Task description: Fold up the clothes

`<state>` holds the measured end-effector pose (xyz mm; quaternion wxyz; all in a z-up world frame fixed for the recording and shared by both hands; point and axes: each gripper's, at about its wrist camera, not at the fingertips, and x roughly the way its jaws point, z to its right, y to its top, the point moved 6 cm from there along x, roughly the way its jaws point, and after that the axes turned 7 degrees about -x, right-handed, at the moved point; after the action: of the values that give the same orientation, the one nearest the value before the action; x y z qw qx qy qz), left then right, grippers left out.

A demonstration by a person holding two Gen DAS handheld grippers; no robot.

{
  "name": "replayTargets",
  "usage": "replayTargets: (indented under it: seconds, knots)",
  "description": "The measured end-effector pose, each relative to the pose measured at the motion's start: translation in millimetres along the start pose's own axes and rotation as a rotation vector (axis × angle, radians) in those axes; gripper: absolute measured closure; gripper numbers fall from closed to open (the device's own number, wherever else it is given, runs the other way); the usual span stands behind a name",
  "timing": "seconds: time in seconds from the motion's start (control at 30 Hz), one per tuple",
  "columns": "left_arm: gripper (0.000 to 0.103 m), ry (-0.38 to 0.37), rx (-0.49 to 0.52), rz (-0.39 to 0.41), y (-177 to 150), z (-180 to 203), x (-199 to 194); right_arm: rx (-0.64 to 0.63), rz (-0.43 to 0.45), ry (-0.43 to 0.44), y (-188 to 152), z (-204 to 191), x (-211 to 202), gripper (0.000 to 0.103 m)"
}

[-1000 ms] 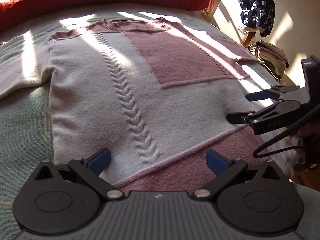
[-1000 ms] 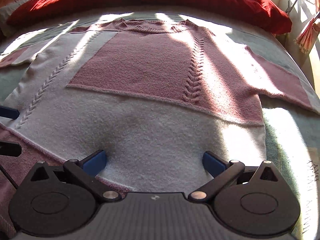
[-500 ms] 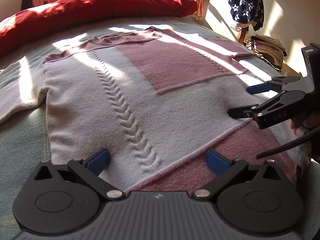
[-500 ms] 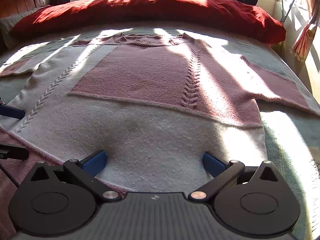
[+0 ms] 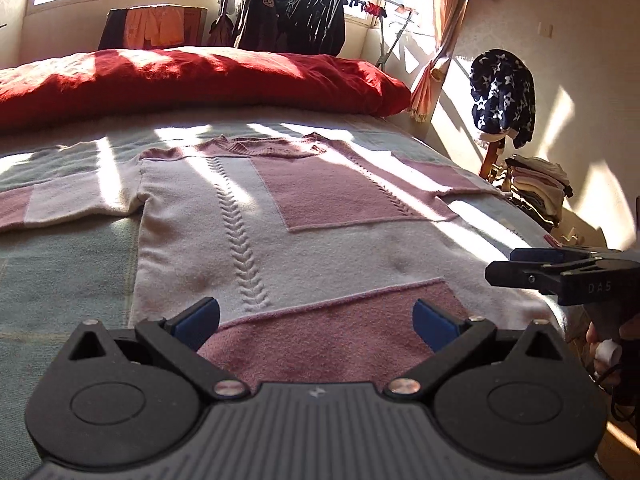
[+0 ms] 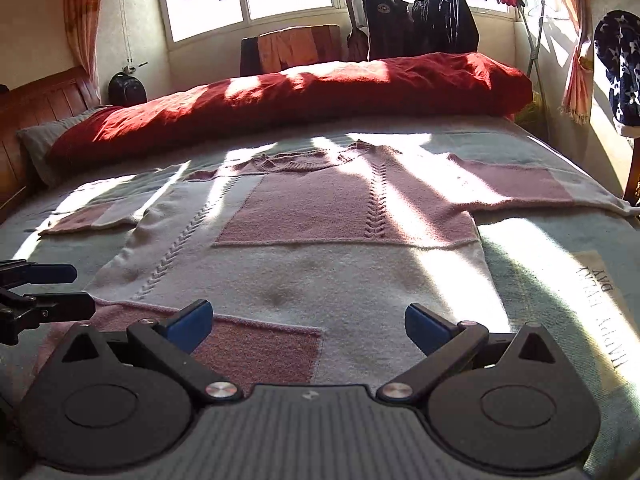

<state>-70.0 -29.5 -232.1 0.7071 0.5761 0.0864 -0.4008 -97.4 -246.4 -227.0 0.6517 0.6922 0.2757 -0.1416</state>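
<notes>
A pink and white knitted sweater (image 5: pixel 320 232) lies flat on the bed with both sleeves spread out; it also shows in the right wrist view (image 6: pixel 340 240). My left gripper (image 5: pixel 316 320) is open and empty above the sweater's hem, left part. My right gripper (image 6: pixel 308 322) is open and empty above the hem, right part. The right gripper also shows side-on at the right of the left wrist view (image 5: pixel 520 264). The left gripper shows at the left edge of the right wrist view (image 6: pixel 60 290).
A pale green bed cover (image 5: pixel 60 260) lies under the sweater. A long red pillow (image 6: pixel 300 100) lies at the far side. A chair with folded clothes (image 5: pixel 536 188) and a star-patterned garment (image 5: pixel 504 96) stands at the right. A clothes rack (image 6: pixel 420 20) stands by the window.
Both grippers have lifted and pulled back from the sweater, tilting up so the room and window come into view. Both stay open and empty.
</notes>
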Motion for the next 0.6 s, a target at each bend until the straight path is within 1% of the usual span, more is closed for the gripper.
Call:
replayTargets:
  seconds: [0.03, 0.07, 0.13, 0.17, 0.27, 0.33, 0.43, 0.47, 0.53, 0.6]
  knots:
    - [0.001, -0.001, -0.010, -0.011, -4, 1, 0, -0.005, 0.012, 0.027, -2, -3, -5, 0.000]
    - [0.001, 0.010, -0.020, -0.020, -9, 1, 1, -0.020, 0.016, 0.024, -5, -4, -6, 0.000]
    - [0.001, 0.032, -0.054, -0.044, -17, -1, 8, -0.055, 0.029, -0.030, -10, -6, -4, 0.000]
    - [0.001, 0.043, -0.086, -0.070, -24, -4, 14, -0.052, 0.020, -0.056, -15, -3, 2, 0.000]
    - [0.001, 0.068, -0.113, -0.103, -49, -7, 22, -0.019, -0.076, -0.076, -33, 3, 22, 0.000]
    - [0.001, 0.090, -0.076, -0.067, -64, -3, 16, -0.034, -0.105, -0.062, -48, 3, 29, 0.000]
    - [0.001, 0.106, -0.053, -0.051, -83, 5, 0, -0.103, -0.095, -0.095, -65, -3, 25, 0.000]
    - [0.001, 0.104, -0.042, -0.053, -84, 8, -5, -0.119, -0.089, -0.103, -71, -5, 23, 0.000]
    - [0.001, 0.099, -0.021, -0.058, -86, 15, -15, -0.113, -0.072, -0.098, -77, -5, 14, 0.000]
    - [0.001, 0.094, 0.000, -0.062, -88, 22, -24, -0.071, -0.058, -0.077, -77, -1, 4, 0.000]
